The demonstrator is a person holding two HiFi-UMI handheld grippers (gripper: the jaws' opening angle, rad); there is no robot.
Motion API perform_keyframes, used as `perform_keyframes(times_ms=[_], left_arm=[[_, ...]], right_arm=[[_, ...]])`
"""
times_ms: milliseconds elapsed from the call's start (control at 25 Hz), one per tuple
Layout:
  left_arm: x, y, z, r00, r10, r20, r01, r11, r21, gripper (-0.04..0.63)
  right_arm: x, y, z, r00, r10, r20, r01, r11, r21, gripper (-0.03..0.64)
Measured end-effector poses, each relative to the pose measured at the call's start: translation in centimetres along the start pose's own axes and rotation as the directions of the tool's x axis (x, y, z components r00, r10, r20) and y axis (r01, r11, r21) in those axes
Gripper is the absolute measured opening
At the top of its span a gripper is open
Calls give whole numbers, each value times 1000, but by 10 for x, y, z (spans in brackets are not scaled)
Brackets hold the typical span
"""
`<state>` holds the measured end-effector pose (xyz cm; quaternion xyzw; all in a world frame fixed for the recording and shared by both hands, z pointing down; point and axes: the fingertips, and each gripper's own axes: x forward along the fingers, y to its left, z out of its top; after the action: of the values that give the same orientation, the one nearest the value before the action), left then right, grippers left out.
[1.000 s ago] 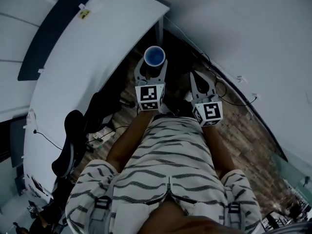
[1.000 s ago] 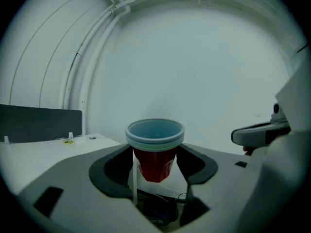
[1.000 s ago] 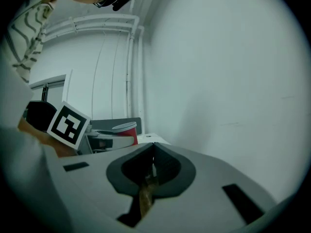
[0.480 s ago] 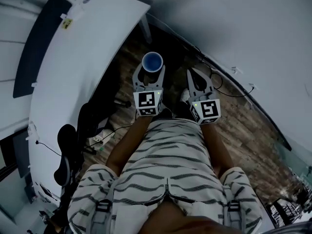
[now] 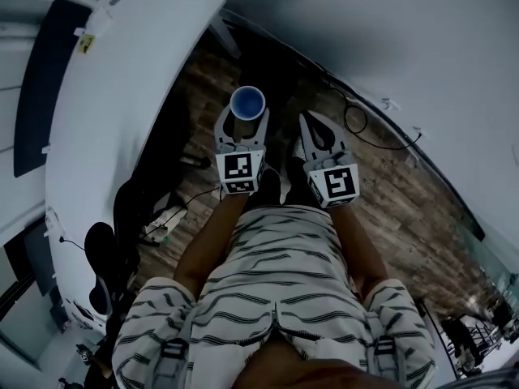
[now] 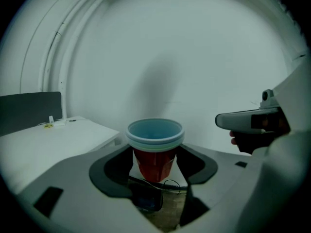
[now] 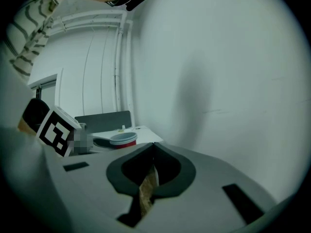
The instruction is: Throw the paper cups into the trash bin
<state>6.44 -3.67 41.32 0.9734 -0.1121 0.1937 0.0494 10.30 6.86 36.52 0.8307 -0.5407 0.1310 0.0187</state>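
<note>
The left gripper [image 5: 241,132] is closed on a paper cup [image 6: 154,144], which is clamped by its red lower wall between the two jaws. The cup is held upright with its mouth upward, so that the blue interior and pale rim are presented to the head view. A doubled rim is seen in the left gripper view; whether a second cup is nested inside cannot be determined. The cup is carried in the air above the wooden floor [image 5: 389,193], just beside the edge of a white desk [image 5: 105,112] located at the person's left. The right gripper [image 7: 151,152] is held just beside the left one at about the same height. Its jaws are brought together, and nothing is gripped between them. Only the floor is seen through the narrow slit behind the jaw tips. Dark cables [image 5: 357,124] are laid on the floor along the foot of a plain pale wall [image 6: 194,57], toward which both grippers are pointed.
</note>
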Motion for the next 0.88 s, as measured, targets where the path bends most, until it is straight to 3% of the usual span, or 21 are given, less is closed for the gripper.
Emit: perform_keyframes(times_ms=[880], left_arm=[[94,-25,-110,979,-61,-196,67,997,29,296]], right_arm=[[19,-62,-85,994,-58,-91,68,992,106,10]])
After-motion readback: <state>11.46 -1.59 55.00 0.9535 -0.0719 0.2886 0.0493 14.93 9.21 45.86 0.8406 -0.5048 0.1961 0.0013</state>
